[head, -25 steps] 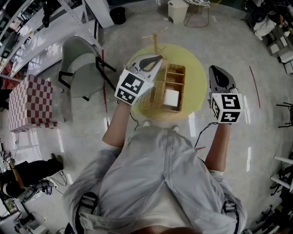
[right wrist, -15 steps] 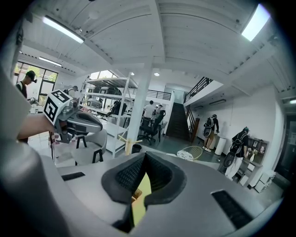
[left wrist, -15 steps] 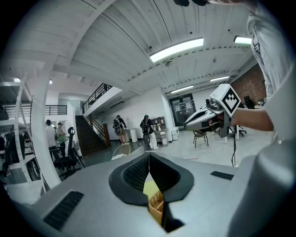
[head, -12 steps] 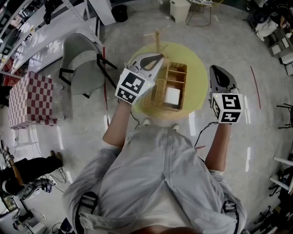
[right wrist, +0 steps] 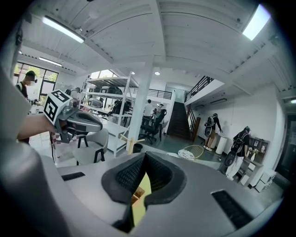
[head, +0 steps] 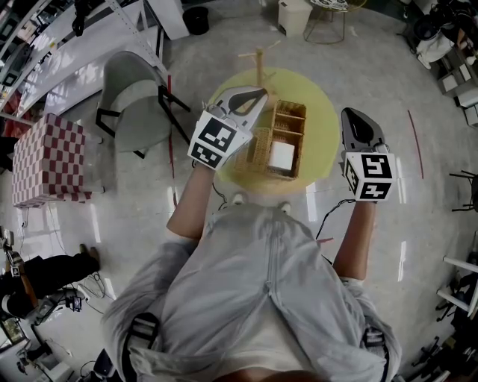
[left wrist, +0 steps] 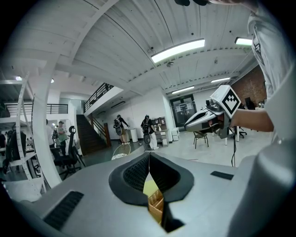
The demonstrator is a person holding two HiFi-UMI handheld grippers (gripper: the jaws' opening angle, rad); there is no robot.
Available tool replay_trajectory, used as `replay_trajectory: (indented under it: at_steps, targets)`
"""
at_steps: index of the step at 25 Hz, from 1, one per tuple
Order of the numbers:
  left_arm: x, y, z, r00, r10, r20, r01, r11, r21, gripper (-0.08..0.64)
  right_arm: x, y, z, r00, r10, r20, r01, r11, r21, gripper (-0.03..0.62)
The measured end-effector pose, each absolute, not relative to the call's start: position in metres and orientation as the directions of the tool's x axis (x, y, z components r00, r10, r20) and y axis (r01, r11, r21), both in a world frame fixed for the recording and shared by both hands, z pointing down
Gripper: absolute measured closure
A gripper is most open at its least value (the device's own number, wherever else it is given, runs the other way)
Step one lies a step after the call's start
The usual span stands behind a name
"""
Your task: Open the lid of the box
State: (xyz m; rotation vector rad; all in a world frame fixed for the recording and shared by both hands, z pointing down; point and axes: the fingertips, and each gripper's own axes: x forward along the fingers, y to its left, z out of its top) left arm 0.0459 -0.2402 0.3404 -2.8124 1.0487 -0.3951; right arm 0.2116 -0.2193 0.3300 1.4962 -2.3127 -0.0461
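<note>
A woven wicker box (head: 287, 123) with several compartments stands on the round yellow table (head: 317, 127). A wicker panel (head: 256, 145) lies at its left side and a white square item (head: 281, 157) sits in its near part. My left gripper (head: 259, 95) hovers over the box's left edge, jaws shut and empty. My right gripper (head: 349, 114) is held off the table's right rim, also shut and empty. In the left gripper view the closed fingertips (left wrist: 149, 155) leave a slit showing the box (left wrist: 156, 203). The right gripper view shows the box (right wrist: 135, 193) through a similar slit.
A grey chair (head: 138, 112) stands left of the table, and a red-and-white checkered cube (head: 48, 160) lies farther left. A wooden stand (head: 258, 61) rises at the table's far edge. A white bin (head: 293, 15) is beyond. Shelving runs along the upper left.
The head view has drifted slightly. Both grippers keep about the same places over and beside the table, and both stay shut.
</note>
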Motion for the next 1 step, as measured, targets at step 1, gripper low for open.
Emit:
replay_trajectory:
  at_steps: [1]
  targets:
    - [0.0453,-0.2397,0.3412,0.727,-0.656,0.203,-0.627,-0.754,-0.195,0.531,0.2109,-0.2188,0.3311,-0.359,-0.884,0.301,-0.872,0.432,0.231,0.569]
